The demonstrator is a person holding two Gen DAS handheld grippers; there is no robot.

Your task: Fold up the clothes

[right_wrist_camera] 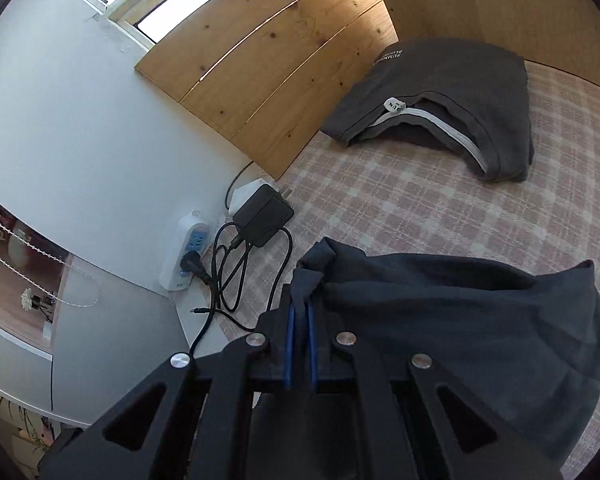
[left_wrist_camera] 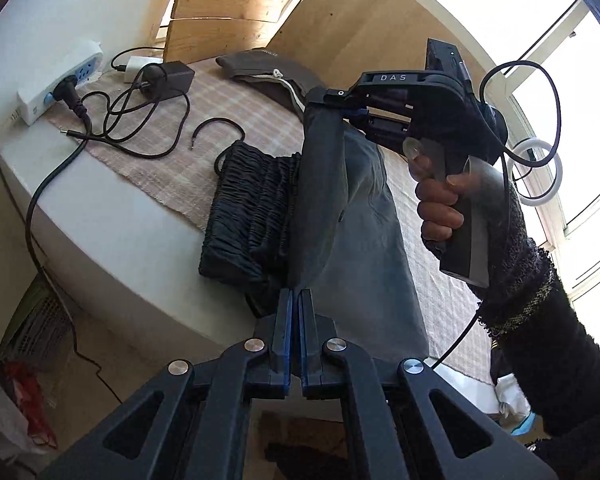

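Above the checked bedsheet (right_wrist_camera: 400, 208), your left gripper (left_wrist_camera: 294, 300) and right gripper (right_wrist_camera: 300, 312) each pinch a corner of the dark grey garment (left_wrist_camera: 352, 216), holding it stretched between them; a folded grey shirt (right_wrist_camera: 452, 92) lies near the headboard (right_wrist_camera: 268, 52).

We see bare checked cloth (right_wrist_camera: 400, 208) in the middle of the right wrist view, with room to pass. Tangled black cables (right_wrist_camera: 236, 276) and a white power strip (right_wrist_camera: 188, 252) block the left. A folded grey shirt (right_wrist_camera: 440, 108) lies at the upper right, against the wooden board (right_wrist_camera: 268, 60).
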